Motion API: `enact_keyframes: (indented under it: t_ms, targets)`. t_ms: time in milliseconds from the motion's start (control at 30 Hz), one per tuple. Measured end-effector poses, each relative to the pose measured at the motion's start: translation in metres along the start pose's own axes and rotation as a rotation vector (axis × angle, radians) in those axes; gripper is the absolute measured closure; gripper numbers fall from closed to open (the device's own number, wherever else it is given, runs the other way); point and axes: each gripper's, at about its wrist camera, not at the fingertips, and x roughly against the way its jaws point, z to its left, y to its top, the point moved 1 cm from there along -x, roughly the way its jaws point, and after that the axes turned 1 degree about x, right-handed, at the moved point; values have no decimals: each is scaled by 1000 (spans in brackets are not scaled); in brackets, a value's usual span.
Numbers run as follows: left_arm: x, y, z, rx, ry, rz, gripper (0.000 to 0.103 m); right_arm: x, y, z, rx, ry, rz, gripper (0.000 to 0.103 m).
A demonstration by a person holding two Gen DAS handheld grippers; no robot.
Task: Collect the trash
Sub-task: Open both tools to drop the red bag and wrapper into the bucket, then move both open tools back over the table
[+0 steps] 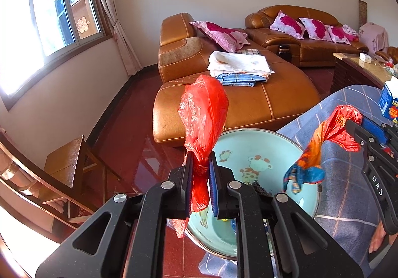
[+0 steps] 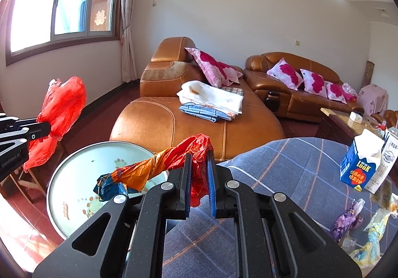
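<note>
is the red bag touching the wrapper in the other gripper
Apart. The right wrist view shows the red bag far left of the wrapper, basin between.

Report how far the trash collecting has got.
Done: some dark scraps already lie in the basin. In hand: the left gripper is shut on a red plastic bag, and the right gripper is shut on a twisted orange-and-blue wrapper, both held over the basin. Left: a milk carton and crumpled wrappers on the checked cloth.
</note>
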Motion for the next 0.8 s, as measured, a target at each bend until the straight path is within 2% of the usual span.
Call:
enact_keyframes:
  t_ms: [33, 100, 167, 300, 800]
  targets:
    - [0, 0, 0, 0, -6, 1, 84, 1, 1, -1, 4, 3, -4, 87]
    - [0, -1, -2, -10, -15, 1, 82, 0, 1, 0, 6, 12, -3, 78]
    - [0, -2, -4, -11, -25, 4, 81, -2, -1, 1, 8, 15, 8, 77]
    - [1, -3, -6, -12, -17, -2, 63, -1, -2, 2, 2, 14, 10, 70]
    - [-2, -4, -5, -2, -12, 4, 58, 2, -5, 6, 3, 9, 6, 60]
